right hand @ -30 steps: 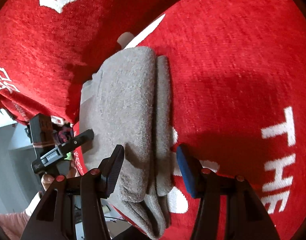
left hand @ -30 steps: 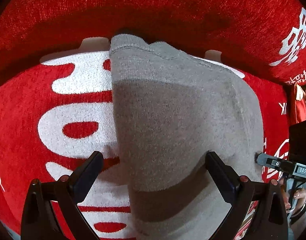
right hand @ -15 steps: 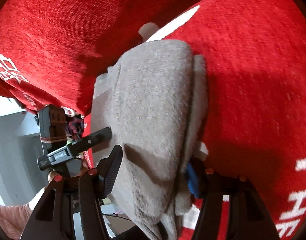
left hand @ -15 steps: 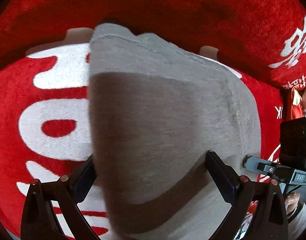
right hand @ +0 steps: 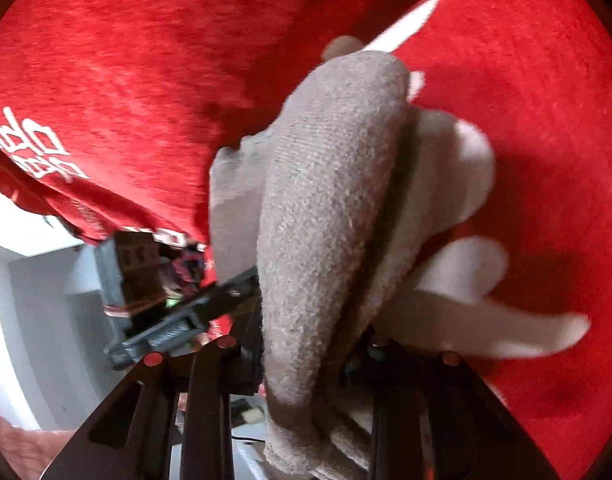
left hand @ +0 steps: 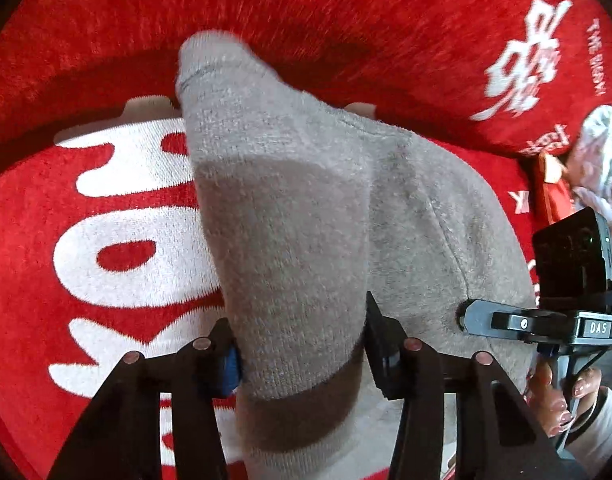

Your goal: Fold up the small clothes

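A folded grey knit garment lies on a red blanket with white lettering. My left gripper is shut on the garment's near edge and lifts a fold of it. My right gripper is shut on the other side of the same garment, which bunches up between its fingers. The right gripper also shows at the right of the left wrist view, touching the garment's right edge. The left gripper shows at the left of the right wrist view.
A raised red cushion or blanket fold with white script rises behind the garment. A crumpled pale cloth lies at the far right. A grey floor and wall show past the blanket's edge in the right wrist view.
Both grippers have closed from open onto the grey garment. The garment has been gathered and lifted off the blanket, its far end rising.
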Demonstrator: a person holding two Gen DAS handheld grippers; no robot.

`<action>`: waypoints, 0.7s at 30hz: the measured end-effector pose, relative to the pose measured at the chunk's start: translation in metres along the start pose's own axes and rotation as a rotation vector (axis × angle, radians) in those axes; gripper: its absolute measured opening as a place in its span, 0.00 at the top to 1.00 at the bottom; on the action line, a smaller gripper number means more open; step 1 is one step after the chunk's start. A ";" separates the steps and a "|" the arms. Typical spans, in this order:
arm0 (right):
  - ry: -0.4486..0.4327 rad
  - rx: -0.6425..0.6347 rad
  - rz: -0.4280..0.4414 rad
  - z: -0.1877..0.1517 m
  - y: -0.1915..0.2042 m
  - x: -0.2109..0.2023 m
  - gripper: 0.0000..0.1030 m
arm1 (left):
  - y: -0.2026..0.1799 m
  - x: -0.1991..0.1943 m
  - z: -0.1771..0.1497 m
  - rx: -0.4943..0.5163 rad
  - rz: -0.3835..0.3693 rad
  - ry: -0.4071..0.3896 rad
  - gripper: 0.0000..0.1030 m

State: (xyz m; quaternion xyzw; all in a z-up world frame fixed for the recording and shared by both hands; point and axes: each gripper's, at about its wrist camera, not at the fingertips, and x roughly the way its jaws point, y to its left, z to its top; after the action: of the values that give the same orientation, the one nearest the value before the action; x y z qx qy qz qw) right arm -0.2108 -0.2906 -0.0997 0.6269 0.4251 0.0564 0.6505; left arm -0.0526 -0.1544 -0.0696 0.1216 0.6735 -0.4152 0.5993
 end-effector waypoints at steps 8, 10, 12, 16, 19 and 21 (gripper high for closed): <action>-0.037 -0.009 0.085 -0.041 0.059 0.008 0.70 | 0.014 -0.072 -0.032 0.010 -0.046 -0.051 0.50; -0.030 -0.016 0.098 -0.052 0.073 0.016 0.70 | 0.022 -0.095 -0.047 0.026 -0.024 -0.055 0.50; -0.015 -0.018 0.115 -0.068 0.087 0.027 0.70 | 0.035 -0.114 -0.059 0.038 0.004 -0.048 0.50; 0.025 0.008 0.149 -0.097 0.097 0.059 0.71 | 0.064 -0.135 -0.087 0.028 0.050 -0.030 0.50; 0.054 0.035 0.164 -0.114 0.095 0.087 0.71 | 0.088 -0.129 -0.104 0.005 0.092 -0.015 0.50; 0.072 0.045 0.149 -0.121 0.095 0.114 0.71 | 0.102 -0.117 -0.113 -0.013 0.121 -0.005 0.50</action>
State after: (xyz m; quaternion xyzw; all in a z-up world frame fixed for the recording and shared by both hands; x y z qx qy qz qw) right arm -0.1704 -0.1088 -0.0554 0.6689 0.4015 0.1175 0.6145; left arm -0.0355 0.0277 -0.0130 0.1571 0.6660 -0.3740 0.6260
